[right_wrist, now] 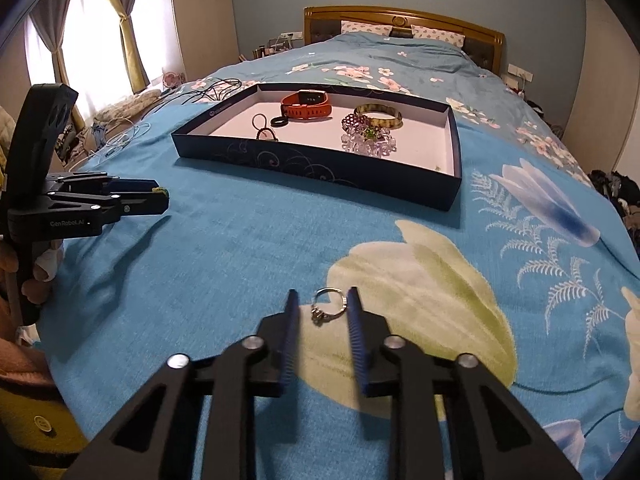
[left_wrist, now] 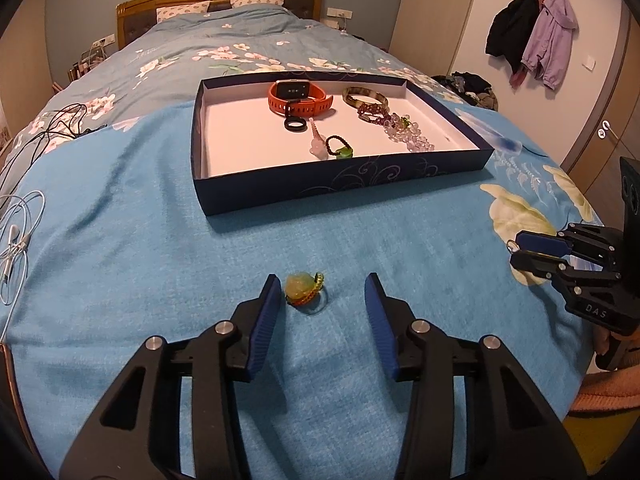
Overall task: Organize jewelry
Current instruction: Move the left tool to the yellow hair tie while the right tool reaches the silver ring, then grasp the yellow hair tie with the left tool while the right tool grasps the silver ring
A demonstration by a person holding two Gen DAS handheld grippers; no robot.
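Observation:
A green-yellow stone pendant on a braided ring [left_wrist: 305, 290] lies on the blue blanket between the fingers of my left gripper [left_wrist: 322, 285], which is open and close to the left finger. A silver ring [right_wrist: 327, 306] lies between the fingers of my right gripper [right_wrist: 323, 300], which is open around it, the right pad touching or nearly touching it. A dark blue box tray [left_wrist: 340, 184] farther up the bed holds an orange watch [left_wrist: 300, 98], a bangle [left_wrist: 366, 96], bead bracelets [left_wrist: 404, 128], a black ring [left_wrist: 295, 124] and small pendants [left_wrist: 332, 148].
White earphone cables [left_wrist: 16, 240] and black cables [left_wrist: 52, 128] lie at the bed's left edge. The tray also shows in the right wrist view [right_wrist: 448, 192]. Coats [left_wrist: 532, 36] hang on the wall at right. The left gripper [right_wrist: 160, 196] appears in the right wrist view.

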